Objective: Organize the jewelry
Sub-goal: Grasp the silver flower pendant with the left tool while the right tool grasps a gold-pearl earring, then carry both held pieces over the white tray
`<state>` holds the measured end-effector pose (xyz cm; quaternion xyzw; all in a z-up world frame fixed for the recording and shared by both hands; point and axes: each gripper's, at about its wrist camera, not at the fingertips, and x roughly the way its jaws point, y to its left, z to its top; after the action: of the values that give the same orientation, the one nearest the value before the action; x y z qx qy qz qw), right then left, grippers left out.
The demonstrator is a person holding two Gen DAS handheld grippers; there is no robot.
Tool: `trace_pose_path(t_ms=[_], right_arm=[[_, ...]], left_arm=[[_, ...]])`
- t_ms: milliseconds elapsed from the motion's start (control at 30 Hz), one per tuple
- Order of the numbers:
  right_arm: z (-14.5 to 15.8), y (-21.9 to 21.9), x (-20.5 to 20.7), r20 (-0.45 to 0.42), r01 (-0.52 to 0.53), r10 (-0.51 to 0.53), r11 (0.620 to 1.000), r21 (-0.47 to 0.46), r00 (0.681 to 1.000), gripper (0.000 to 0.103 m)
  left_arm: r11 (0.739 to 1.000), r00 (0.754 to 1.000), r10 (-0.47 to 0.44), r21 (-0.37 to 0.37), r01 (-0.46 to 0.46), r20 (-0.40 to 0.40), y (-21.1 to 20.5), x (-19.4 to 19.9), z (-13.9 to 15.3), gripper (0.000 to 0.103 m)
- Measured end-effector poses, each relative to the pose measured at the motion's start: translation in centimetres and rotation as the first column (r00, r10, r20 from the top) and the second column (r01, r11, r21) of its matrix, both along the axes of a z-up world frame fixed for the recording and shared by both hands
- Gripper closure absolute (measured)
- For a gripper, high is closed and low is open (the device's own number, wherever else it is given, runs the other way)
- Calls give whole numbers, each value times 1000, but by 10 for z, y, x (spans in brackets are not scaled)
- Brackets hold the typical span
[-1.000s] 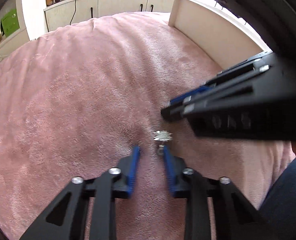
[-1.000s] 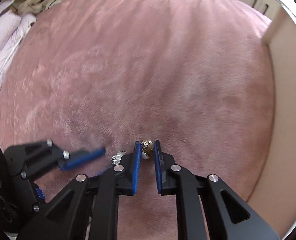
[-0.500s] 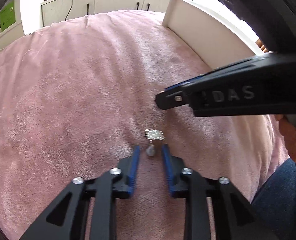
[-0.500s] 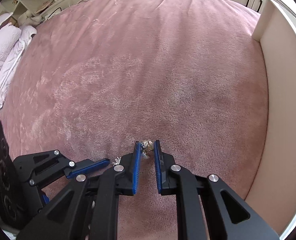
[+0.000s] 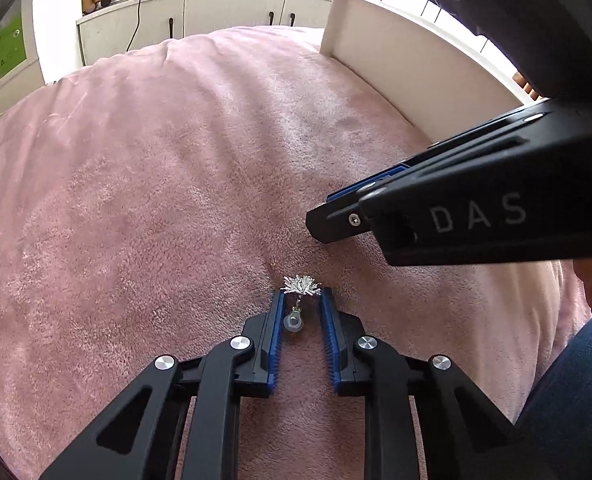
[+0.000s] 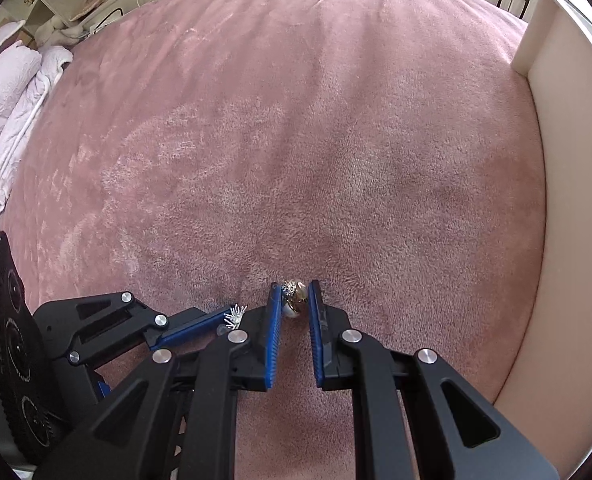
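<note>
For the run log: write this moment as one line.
left gripper: open around silver earring | right gripper: shut on gold earring | surface: pink blanket

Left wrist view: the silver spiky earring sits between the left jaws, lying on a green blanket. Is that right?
Not green. The left wrist view shows the silver earring between the left gripper's jaws, lying on a pink blanket.

text: "DAS" | colour: pale letters | on: black side of right gripper [image 5: 338, 216] | view: left wrist | other text: none legible
</note>
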<state>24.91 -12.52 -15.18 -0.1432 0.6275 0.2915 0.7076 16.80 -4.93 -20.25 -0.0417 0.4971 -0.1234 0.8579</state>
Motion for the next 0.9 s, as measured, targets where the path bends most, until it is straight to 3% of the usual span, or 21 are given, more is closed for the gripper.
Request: trace_pose_path(t_ms=[233, 333, 500, 700, 900], right_arm=[[-1, -1, -6, -14, -19, 19, 1000, 3, 1000, 89], [6, 1, -6, 30, -14, 14, 1000, 3, 999, 89], [49, -10, -3, 188, 36, -61, 990, 133, 980, 89], [102, -38, -11, 379, 106, -196, 963, 246, 904, 89], [153, -82, -21, 502, 145, -368, 892, 428, 783, 89]], left_arm=[[1000, 1000, 13, 1, -13, -21, 10, -13, 4, 81], [1000, 999, 18, 0, -18, -45, 15, -11, 9, 81], [993, 993, 109, 28, -110, 39, 39, -8, 46, 81], [988, 976, 142, 42, -151, 168, 58, 1, 100, 81], [984, 948, 121, 89, -154, 294, 50, 13, 148, 81]])
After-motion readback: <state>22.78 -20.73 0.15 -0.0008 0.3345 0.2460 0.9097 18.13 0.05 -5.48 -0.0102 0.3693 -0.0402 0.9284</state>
